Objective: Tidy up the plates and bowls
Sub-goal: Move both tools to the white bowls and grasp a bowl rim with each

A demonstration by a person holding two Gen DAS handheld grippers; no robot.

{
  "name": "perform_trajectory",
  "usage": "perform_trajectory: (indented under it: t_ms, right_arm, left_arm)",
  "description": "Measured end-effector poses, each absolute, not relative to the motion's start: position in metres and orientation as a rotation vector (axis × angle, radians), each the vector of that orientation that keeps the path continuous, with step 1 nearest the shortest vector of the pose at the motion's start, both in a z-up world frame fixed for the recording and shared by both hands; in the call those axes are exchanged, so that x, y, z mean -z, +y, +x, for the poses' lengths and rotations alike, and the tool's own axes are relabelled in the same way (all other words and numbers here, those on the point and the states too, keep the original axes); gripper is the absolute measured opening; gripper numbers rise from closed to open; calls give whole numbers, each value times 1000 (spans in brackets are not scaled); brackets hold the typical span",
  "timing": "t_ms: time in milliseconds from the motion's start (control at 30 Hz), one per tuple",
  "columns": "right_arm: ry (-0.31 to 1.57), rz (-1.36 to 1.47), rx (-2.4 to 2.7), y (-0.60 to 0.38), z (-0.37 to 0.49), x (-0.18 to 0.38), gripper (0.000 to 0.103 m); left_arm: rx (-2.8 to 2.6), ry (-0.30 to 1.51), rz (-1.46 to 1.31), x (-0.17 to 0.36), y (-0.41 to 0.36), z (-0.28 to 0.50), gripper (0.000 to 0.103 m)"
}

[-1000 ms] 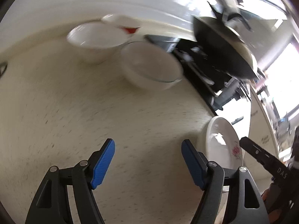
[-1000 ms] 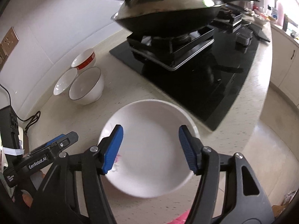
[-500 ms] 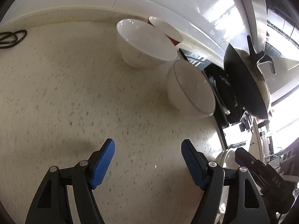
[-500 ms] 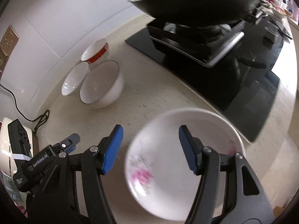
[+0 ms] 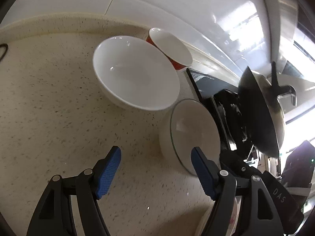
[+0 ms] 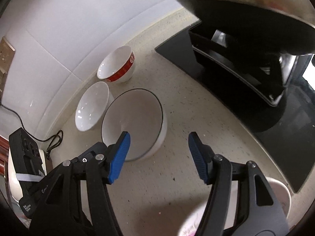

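Note:
Three bowls stand close together by the wall. A plain white bowl (image 5: 135,78) (image 6: 92,106) is in the middle, a red-banded bowl (image 5: 171,47) (image 6: 116,64) behind it, and a dark-rimmed white bowl (image 5: 195,131) (image 6: 135,122) nearest the stove. My left gripper (image 5: 155,157) is open over bare counter, its right finger beside the dark-rimmed bowl. My right gripper (image 6: 159,143) is open and empty, its left finger over that bowl's near rim. A white plate (image 6: 281,194) with pink flowers lies under the right gripper's body.
A black wok (image 6: 256,9) sits on the black stove (image 6: 236,68) to the right of the bowls. The speckled counter (image 6: 157,186) runs to the white tiled wall. A black cable (image 6: 55,141) lies at the left by the wall.
The right gripper has moved left, from above the flowered plate to the dark-rimmed bowl; the plate has slid to the bottom of its view. The left gripper has rolled and come closer to the bowls.

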State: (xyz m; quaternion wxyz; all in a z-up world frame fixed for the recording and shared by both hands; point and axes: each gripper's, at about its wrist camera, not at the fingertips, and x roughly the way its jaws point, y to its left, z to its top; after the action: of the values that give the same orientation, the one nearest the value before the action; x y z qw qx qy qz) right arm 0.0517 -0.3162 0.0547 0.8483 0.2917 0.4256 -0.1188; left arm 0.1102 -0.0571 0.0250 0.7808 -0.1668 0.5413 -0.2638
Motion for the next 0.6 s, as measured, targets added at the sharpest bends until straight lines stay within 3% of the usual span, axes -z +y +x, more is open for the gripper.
perform_trajectory:
  t_ms: [400, 600]
  right_arm:
    - [936, 683, 253, -331, 75, -42, 51]
    - [955, 611, 266, -321, 82, -41, 24]
  left_arm:
    - [513, 1162, -391, -15, -65, 130, 74]
    - [538, 1158, -364, -9, -71, 133, 48]
